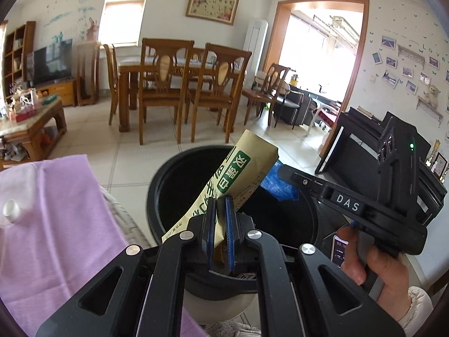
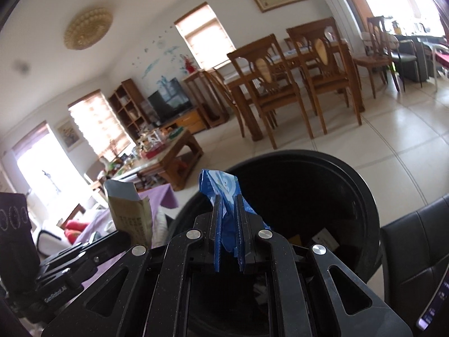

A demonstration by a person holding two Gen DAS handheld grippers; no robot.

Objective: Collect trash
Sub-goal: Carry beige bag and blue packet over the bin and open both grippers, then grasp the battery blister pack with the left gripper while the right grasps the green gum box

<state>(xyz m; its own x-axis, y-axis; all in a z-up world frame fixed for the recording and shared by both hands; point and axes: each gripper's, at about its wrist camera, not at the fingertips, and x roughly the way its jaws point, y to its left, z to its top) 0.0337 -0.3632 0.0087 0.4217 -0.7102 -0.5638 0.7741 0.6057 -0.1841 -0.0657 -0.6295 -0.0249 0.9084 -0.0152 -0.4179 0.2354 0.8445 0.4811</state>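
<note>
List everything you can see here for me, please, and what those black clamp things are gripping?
gold packet: one, gold with green label, over the bin, clamped by the left gripper
blue wrapper: one, blue, crumpled, over the bin, clamped by the right gripper
bin: one, black, round, open, on the tiled floor
purple cloth: one, lilac, left of the bin
dining table: one, brown wood, with chairs, behind the bin
television: one, black, far left
left gripper: black, shut on the packet
right gripper: black, shut on the wrapper
hand: one, holding the right gripper's handle

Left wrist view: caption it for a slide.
Left tongs pinch a tan paper packet above the round black plastic bin.
</note>
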